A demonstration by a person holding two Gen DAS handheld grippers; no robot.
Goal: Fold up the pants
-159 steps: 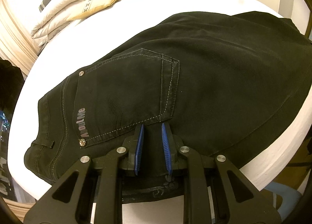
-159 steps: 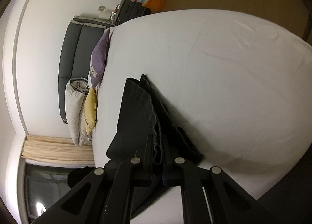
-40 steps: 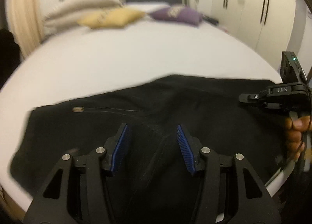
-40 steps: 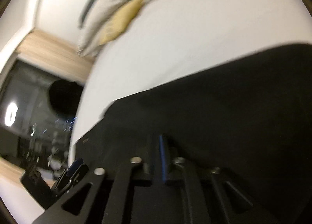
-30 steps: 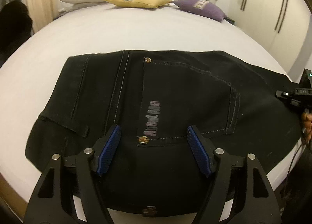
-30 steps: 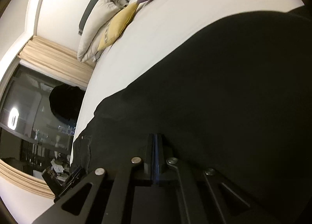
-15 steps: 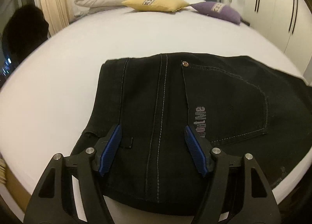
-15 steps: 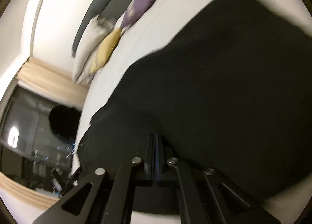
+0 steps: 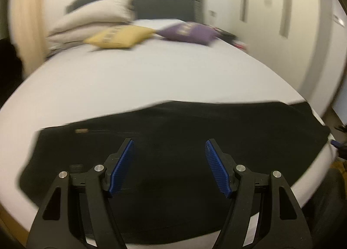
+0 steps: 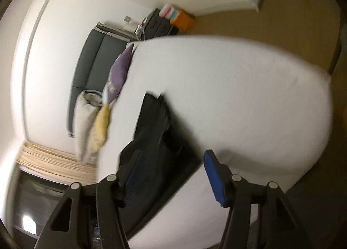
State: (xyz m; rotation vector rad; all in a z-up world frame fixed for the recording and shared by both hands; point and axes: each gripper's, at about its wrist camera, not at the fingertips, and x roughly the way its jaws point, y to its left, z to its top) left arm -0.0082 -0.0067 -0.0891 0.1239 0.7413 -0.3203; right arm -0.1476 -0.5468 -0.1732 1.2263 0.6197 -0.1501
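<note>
Your right gripper [image 10: 171, 175] has let go and now stands wide apart. Your left gripper [image 9: 169, 166] is spread too, holding nothing. Both hang over the folded black cotton pants [image 9: 173, 132] on the white bed [image 9: 130, 80].

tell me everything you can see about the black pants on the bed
The black pants lie folded flat on the white bed, near its front edge. They look like dark denim; blur hides the stitching. Both grippers, left and right, hover open above them, gripping nothing. Only the sheet touches them.
</note>
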